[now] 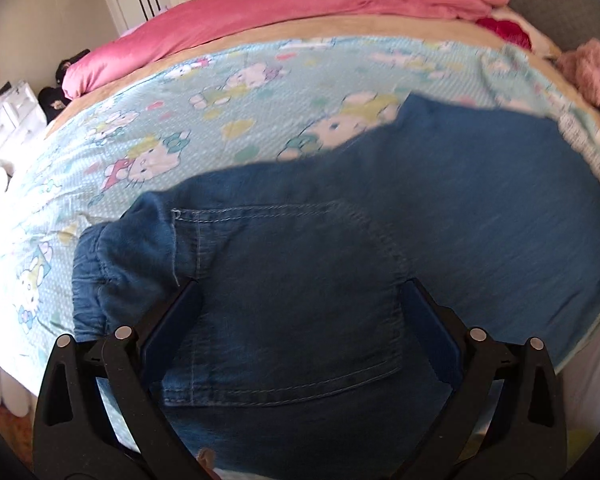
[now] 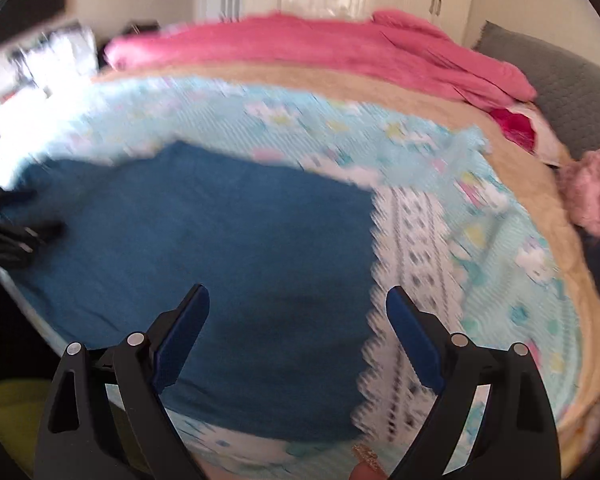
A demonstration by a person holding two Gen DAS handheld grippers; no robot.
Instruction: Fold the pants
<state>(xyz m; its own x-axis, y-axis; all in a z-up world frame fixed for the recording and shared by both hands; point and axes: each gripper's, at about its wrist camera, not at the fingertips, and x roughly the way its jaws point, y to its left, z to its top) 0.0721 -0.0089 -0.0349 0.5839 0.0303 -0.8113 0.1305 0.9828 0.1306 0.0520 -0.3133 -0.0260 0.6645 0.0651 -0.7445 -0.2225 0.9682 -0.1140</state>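
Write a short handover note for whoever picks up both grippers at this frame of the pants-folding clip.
Left gripper: open, empty, over the back pocket at the waist end of the jeans.
Right gripper: open, empty, over the leg end near the lace-edged border of the cartoon-print sheet.
Jeans lie spread along the near edge of the bed; the waistband is bunched at the left.
Done: jeans laid out. Whether a first fold is in, I cannot tell; the right view is blurred.
Left: grip and fold.
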